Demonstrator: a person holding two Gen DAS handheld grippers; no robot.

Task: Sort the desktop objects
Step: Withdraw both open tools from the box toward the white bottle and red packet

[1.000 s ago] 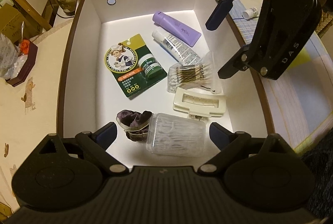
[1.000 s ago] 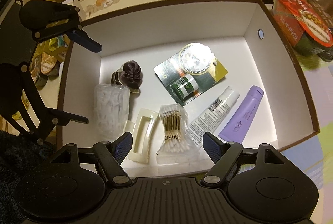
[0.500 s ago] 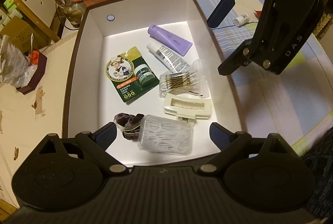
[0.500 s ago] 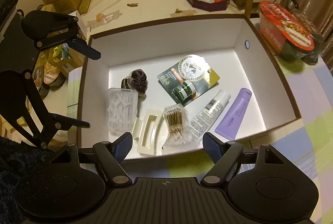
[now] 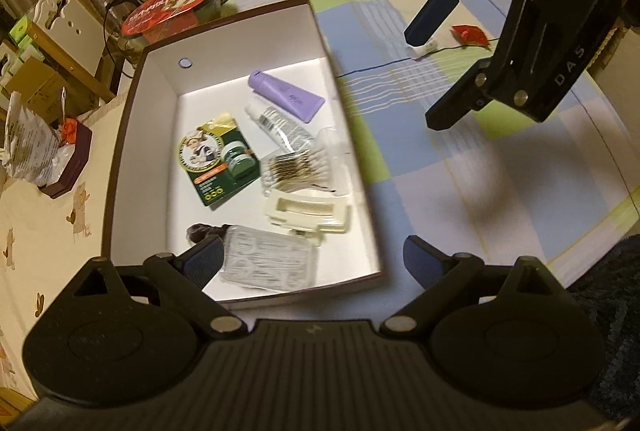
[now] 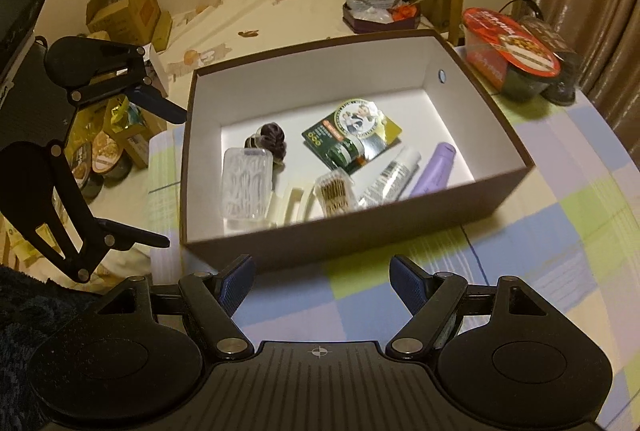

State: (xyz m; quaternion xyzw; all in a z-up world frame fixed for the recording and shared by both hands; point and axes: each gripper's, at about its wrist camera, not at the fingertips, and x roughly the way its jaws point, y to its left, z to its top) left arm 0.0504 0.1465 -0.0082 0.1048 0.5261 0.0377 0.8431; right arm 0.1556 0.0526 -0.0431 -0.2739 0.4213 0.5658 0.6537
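The letters "DAS" stand on the black body of the right tool point(image 5: 432, 71); other labels are too blurred to read.

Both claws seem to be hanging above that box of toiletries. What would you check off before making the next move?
1. Left gripper open, holding nothing: ok.
2. Right gripper open, holding nothing: ok.
3. Items inside the box, none over its rim: ok.
4. Small white bottle and red scrap not yet in the box: not ok.
5. Whether those two belong in the box: cannot tell.
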